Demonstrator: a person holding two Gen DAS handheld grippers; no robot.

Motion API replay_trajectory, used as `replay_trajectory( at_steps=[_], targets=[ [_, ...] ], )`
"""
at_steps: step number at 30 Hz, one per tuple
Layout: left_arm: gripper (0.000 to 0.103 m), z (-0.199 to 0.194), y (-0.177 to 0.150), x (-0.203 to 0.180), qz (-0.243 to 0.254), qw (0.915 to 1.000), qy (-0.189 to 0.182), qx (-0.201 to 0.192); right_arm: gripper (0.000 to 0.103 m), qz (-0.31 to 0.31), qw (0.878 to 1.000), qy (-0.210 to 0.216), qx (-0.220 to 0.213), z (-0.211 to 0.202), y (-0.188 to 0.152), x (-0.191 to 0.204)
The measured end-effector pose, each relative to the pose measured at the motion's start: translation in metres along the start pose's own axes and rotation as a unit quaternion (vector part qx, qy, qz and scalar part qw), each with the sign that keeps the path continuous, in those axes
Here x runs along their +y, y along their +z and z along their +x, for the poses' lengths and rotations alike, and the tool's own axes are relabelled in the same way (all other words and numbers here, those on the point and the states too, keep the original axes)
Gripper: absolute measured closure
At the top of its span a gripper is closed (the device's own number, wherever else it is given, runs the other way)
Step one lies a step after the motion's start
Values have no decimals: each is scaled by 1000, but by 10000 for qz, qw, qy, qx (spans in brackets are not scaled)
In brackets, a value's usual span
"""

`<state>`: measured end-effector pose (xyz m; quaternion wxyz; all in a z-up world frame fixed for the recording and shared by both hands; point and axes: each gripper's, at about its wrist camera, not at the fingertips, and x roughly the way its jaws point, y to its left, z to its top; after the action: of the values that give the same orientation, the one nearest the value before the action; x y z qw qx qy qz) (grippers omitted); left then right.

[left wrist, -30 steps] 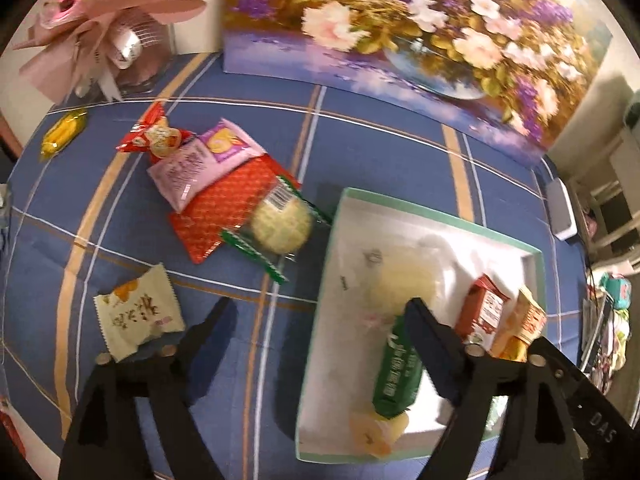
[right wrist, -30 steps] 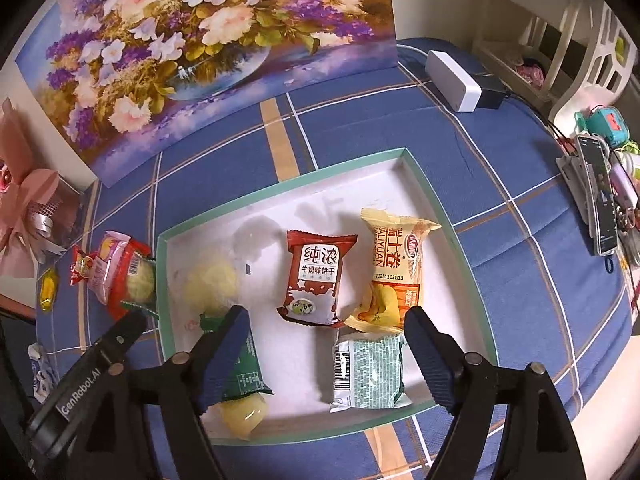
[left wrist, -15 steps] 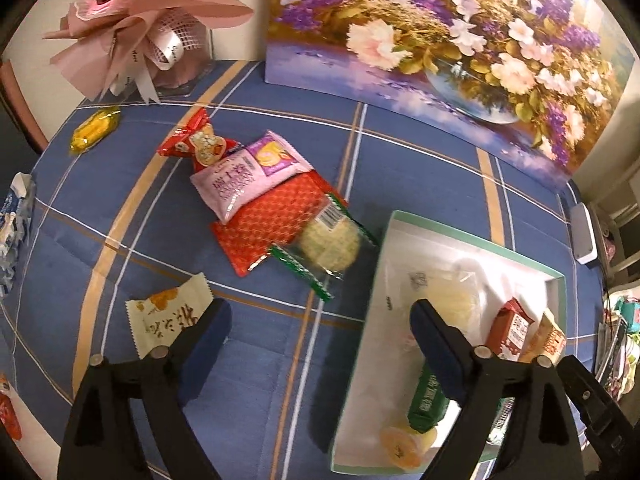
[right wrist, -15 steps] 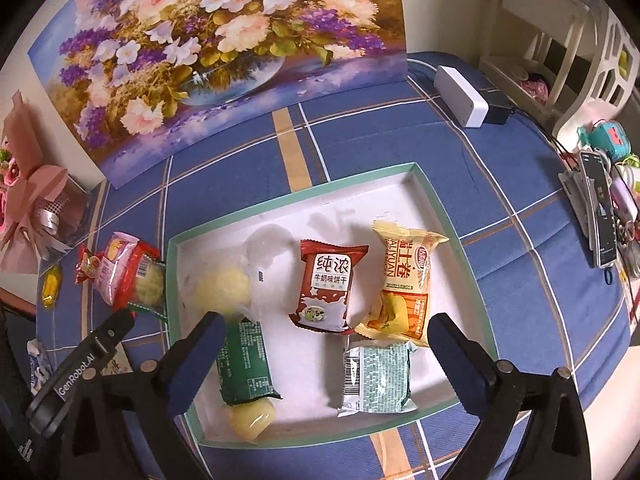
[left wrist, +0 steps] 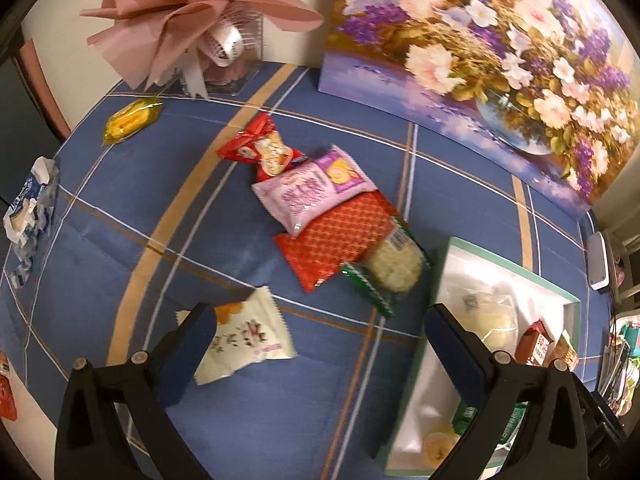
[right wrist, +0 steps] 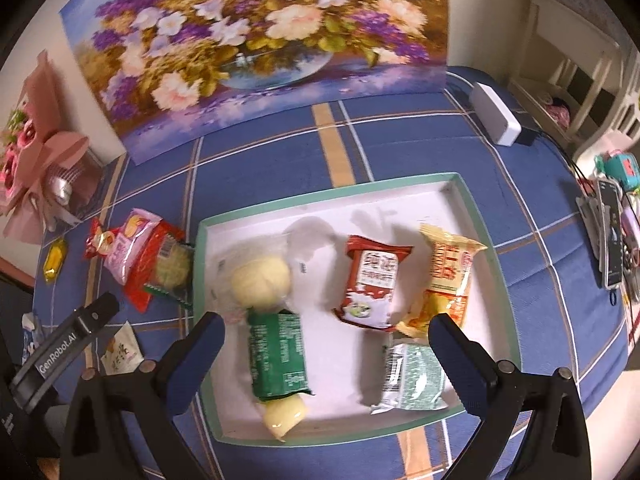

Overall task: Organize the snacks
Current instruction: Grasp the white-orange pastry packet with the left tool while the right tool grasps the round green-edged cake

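Observation:
A white tray with a green rim [right wrist: 476, 200] [left wrist: 446, 264] holds several snacks: a round yellow bun [right wrist: 262, 280], a green packet [right wrist: 276, 354], a red packet [right wrist: 370, 280], an orange packet [right wrist: 450, 276] and a pale green packet [right wrist: 414, 376]. Left of the tray lies a pile: pink packet [left wrist: 312, 188], red checked packet [left wrist: 340, 236], round cracker pack [left wrist: 394, 266], small red packet [left wrist: 260, 148]. A cream packet [left wrist: 244, 340] lies by my left gripper [left wrist: 320, 332], which is open and empty above the cloth. My right gripper [right wrist: 326, 336] is open and empty above the tray.
A yellow candy [left wrist: 130, 120] and a blue-white wrapper [left wrist: 28, 208] lie at the far left. A pink bouquet [left wrist: 192, 20] and a flower painting [left wrist: 480, 60] stand at the back. A white box [right wrist: 494, 118] and phones [right wrist: 610, 232] are at the right.
My left gripper has swung left, away from the tray toward the loose snack pile. My right gripper has pulled back a little over the tray. Both stayed open.

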<state>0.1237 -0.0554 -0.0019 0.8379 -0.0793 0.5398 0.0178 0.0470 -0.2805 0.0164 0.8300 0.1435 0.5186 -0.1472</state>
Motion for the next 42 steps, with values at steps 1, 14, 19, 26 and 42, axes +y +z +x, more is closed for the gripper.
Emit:
replay_trajectory(
  at_steps=[1,14,19,26,42],
  targets=[
    [0,0,1,4,-8,10000,10,23,0,-44,10000,4,-3,0,-1,4],
    [0,-2,1,50,-347,9991,-20,244,0,-650,9975,237,115,4,-20,67],
    [0,11,-4,65,-594,9971,6,483,0,-798,9961,318,219,12,-29,84],
    [0,46,-14,80,-935,9910,25,961,0,-964,9937,353,450,37,-37,101],
    [26,81,-28,86,-1069,9872,72,1182,0,-969,9929,609,331,65,-28,119]
  ],
)
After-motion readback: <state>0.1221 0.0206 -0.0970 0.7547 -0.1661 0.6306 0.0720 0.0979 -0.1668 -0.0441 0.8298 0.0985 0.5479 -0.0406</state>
